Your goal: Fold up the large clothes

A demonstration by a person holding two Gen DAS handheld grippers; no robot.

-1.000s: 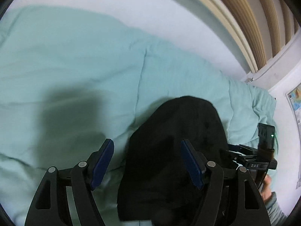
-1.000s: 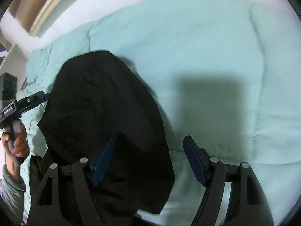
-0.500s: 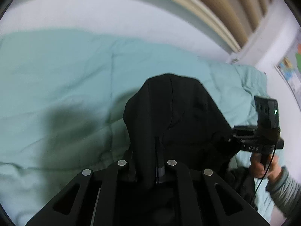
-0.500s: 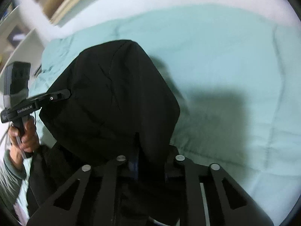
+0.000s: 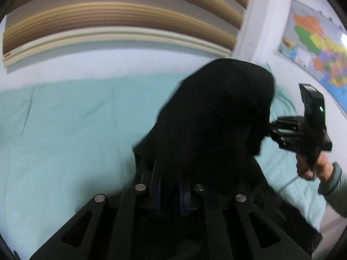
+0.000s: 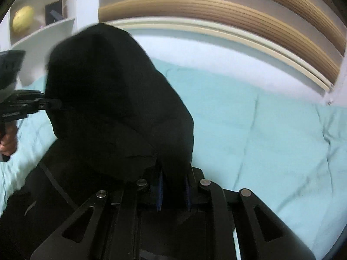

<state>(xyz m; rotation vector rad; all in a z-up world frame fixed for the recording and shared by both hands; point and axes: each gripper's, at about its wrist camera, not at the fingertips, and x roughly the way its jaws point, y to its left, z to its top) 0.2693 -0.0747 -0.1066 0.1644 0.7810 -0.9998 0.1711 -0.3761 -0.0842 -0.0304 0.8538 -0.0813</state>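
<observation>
Black garment point(image 5: 212, 119) lifted above the mint quilt point(image 5: 71, 125), pinched at two points.
Left gripper point(image 5: 170, 191) clamped on one fold, right gripper point(image 6: 173, 191) clamped on another; cloth bunched between blue pads, draping down toward the bedding.

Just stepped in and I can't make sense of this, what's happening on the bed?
A person holds a two-finger gripper in each hand and is folding a black garment over a mint green duvet. The left gripper and the right gripper each have their jaws clamped on a bunch of the fabric, and it is lifted up off the bed. No fold is laid down yet.
</observation>
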